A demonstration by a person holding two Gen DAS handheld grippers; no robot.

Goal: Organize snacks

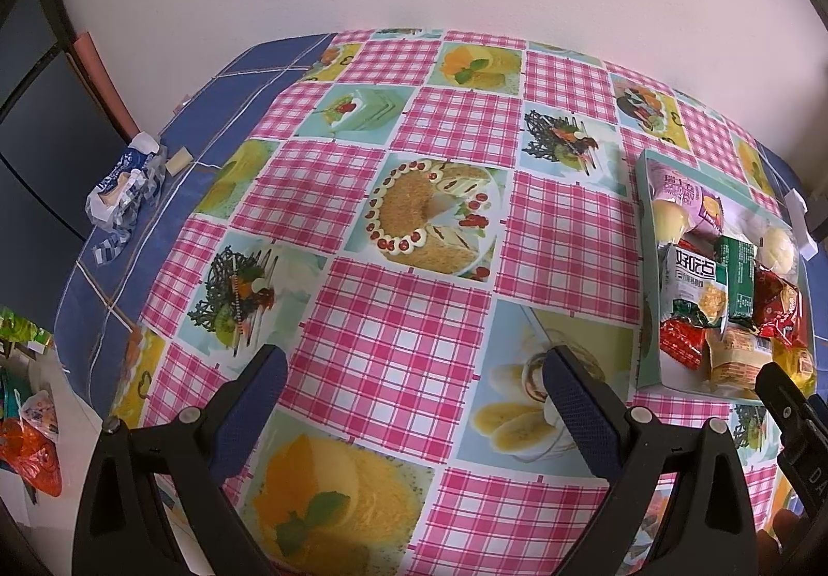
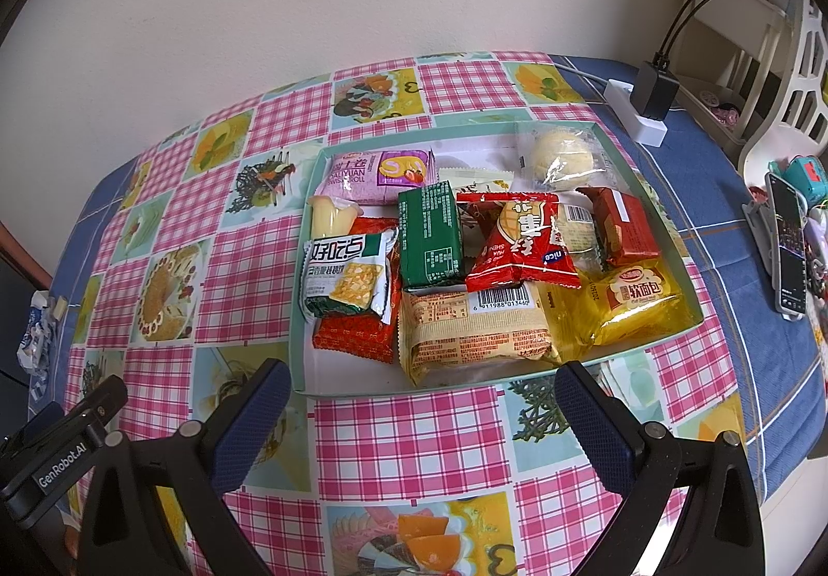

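A shallow pale-green tray (image 2: 305, 384) on the table holds several wrapped snacks: a pink Swiss roll pack (image 2: 372, 177), a green pack (image 2: 430, 242), a red pack (image 2: 517, 245), a yellow bread pack (image 2: 636, 301) and a clear-wrapped bun (image 2: 561, 154). My right gripper (image 2: 422, 421) is open and empty, just in front of the tray's near rim. My left gripper (image 1: 414, 410) is open and empty over the bare tablecloth, left of the tray (image 1: 649, 358). The left gripper's body shows at the lower left of the right wrist view.
The table wears a pink-checked cloth with food pictures (image 1: 398, 317) over a blue one. A crumpled blue-white wrapper (image 1: 127, 185) lies at the far left edge. A white power strip with a black adapter (image 2: 647, 105) and a phone (image 2: 789, 250) lie on the right. Snack bags (image 1: 31, 452) lie below the table's left.
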